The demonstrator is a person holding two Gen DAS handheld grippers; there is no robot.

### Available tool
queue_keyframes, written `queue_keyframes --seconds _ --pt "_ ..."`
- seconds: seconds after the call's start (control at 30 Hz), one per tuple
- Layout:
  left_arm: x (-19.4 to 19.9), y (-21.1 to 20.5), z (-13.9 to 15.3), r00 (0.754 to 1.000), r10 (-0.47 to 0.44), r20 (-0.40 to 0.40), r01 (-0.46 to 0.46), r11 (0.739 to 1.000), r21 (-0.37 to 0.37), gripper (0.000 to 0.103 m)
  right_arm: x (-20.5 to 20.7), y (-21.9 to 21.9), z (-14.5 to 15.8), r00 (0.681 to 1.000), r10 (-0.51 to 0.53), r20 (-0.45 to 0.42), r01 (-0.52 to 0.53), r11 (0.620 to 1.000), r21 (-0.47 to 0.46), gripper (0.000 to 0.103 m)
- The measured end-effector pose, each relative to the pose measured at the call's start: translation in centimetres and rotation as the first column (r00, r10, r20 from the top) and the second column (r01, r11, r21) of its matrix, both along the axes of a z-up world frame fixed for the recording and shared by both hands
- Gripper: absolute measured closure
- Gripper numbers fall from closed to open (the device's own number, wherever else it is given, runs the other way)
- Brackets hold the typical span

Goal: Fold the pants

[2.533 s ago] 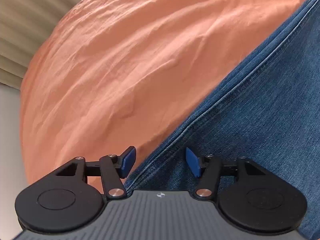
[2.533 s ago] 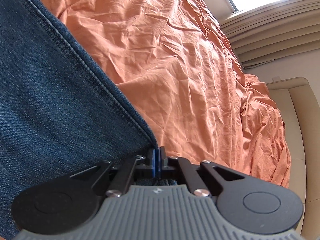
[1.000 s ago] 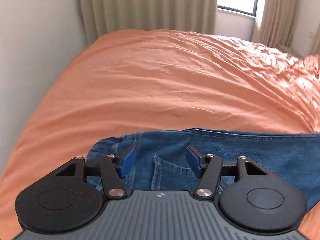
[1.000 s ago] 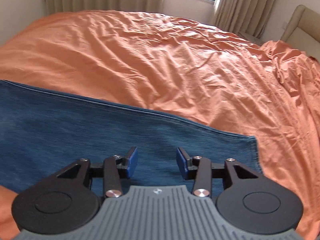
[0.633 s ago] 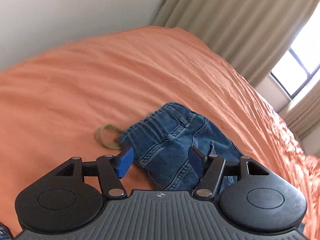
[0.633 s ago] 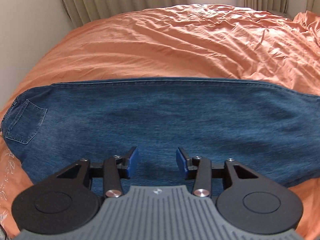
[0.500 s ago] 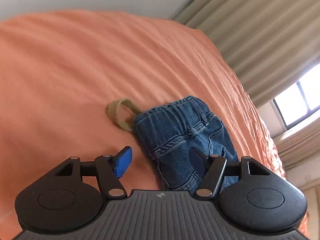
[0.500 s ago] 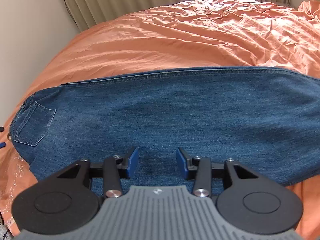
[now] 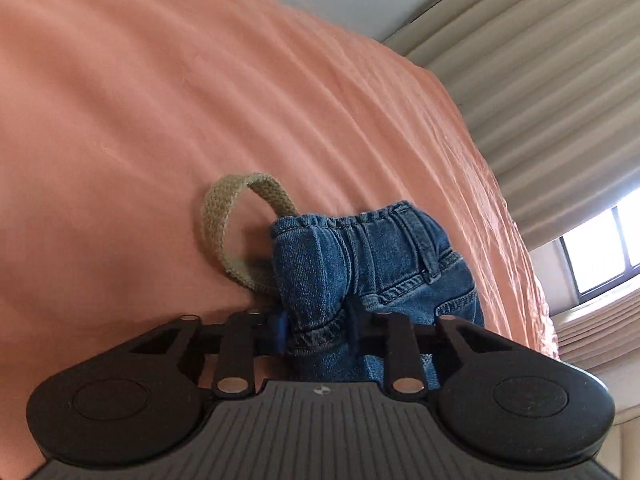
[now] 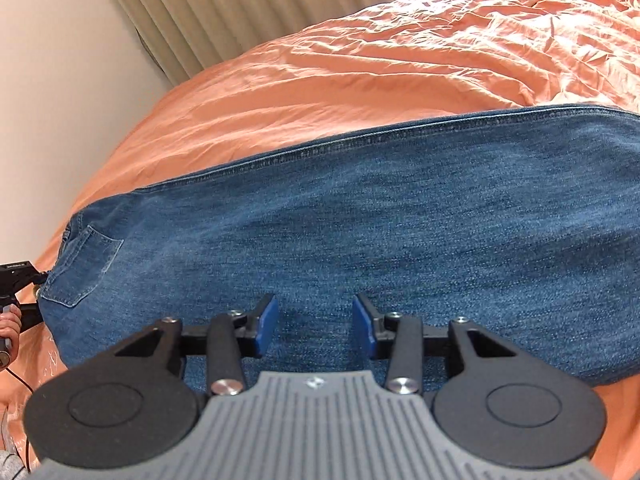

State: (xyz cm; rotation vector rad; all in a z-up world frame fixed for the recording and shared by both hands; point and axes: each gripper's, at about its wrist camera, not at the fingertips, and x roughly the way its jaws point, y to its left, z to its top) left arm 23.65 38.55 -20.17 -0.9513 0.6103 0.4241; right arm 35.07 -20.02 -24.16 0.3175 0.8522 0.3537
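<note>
My left claw (image 9: 316,330) has pinched the waistband end of the pants (image 10: 360,248), ready, I judge, to lift it for a fold. My right claw (image 10: 314,326) hovers agape, empty, over the leg lying flat across the bed (image 10: 360,68).

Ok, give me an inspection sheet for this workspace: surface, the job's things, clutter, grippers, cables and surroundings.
Surface: orange bedsheet, wrinkled, more so toward the window.
Job's things: blue jeans laid lengthwise across the bed, back pocket facing up at the waist end; a tan woven belt loop sticks out beside the waistband.
Clutter: nothing seen.
Grippers: left gripper has its jaws closed on the waistband corner; right gripper hangs over the leg with jaws apart, holding nothing.
Cables: a thin dark cable at the bed's left edge.
Surroundings: beige curtains, a window, a plain pale wall.
</note>
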Motion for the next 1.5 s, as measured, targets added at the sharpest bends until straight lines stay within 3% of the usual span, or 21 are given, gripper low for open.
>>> queue_keyframes --seconds 0.1,0.17,0.27,0.33,0.43,0.5,0.57,0.67,0.8,0.87,1.0,1.1,1.23,1.4,1.5 --pt "-1.2 -2.9 6.0 0.994 -0.066 0.086 0.048 0.980 0.194 0.088 0.0 -0.3 -0.1 1.000 -0.007 -0.004 0.007 1.000 -0.001 0.066" --pt "-1.7 -4.6 8.8 0.992 -0.092 0.084 0.063 0.953 0.296 0.087 0.1 -0.4 -0.1 1.000 -0.014 -0.016 0.014 1.000 -0.006 0.068" --pt "-0.6 -5.2 9.0 0.995 -0.095 0.004 0.085 0.911 0.404 0.087 0.4 -0.6 -0.3 0.999 -0.024 -0.035 0.024 1.000 -0.005 0.073" --pt "1.0 -5.0 6.7 0.991 -0.093 -0.092 0.125 0.882 0.455 0.087 0.6 -0.7 -0.5 0.999 -0.023 -0.045 0.022 1.000 -0.017 0.079" --pt "2.5 -4.2 2.4 0.971 -0.075 -0.227 0.172 0.879 0.445 0.087 0.8 -0.9 -0.9 0.998 -0.017 -0.057 0.017 1.000 -0.005 0.080" --pt "2.9 -4.1 0.3 0.965 -0.075 -0.251 0.181 0.885 0.430 0.086 0.9 -1.1 -1.1 0.998 -0.019 -0.066 0.019 1.000 0.003 0.081" --pt "3.5 -4.6 0.0 0.960 -0.075 -0.271 0.196 0.870 0.453 0.085 1.1 -1.1 -1.3 0.997 -0.020 -0.073 0.020 1.000 0.003 0.081" --pt "4.5 -5.2 0.5 0.942 -0.087 -0.323 0.236 0.857 0.458 0.082 1.5 -1.0 -1.5 0.996 -0.028 -0.080 0.027 1.000 -0.015 0.086" --pt "5.9 -5.9 2.3 0.925 -0.099 -0.367 0.284 0.822 0.493 0.062 1.3 -1.4 -1.2 0.996 -0.047 -0.075 0.047 0.999 -0.001 0.085" --pt "5.2 -6.6 3.6 0.928 -0.075 -0.365 0.275 0.800 0.534 0.045 0.9 -1.8 -0.7 0.995 -0.076 -0.062 0.075 0.997 -0.010 0.080" --pt "3.4 -9.2 6.9 0.945 -0.067 -0.320 0.257 0.757 0.601 0.042 0.2 -3.1 0.7 0.984 -0.169 -0.048 0.167 0.985 -0.041 0.076" --pt "2.3 -11.9 8.9 0.953 -0.112 -0.280 0.269 0.738 0.619 0.042 -0.3 -5.2 1.9 0.961 -0.270 -0.059 0.266 0.962 -0.065 0.075" --pt "1.2 -16.2 10.4 0.945 -0.199 -0.260 0.319 0.735 0.599 0.042 -0.8 -11.3 3.3 0.901 -0.417 -0.116 0.420 0.907 0.003 0.075" --pt "0.5 -20.9 10.1 0.916 -0.314 -0.250 0.401 0.720 0.567 0.043 -2.7 -20.7 5.4 0.831 -0.547 -0.103 0.551 0.834 0.023 0.074" --pt "1.4 -23.6 9.0 0.879 -0.393 -0.269 0.476 0.727 0.494 0.052 -4.4 -26.5 5.7 0.778 -0.615 -0.126 0.626 0.777 0.069 0.074"
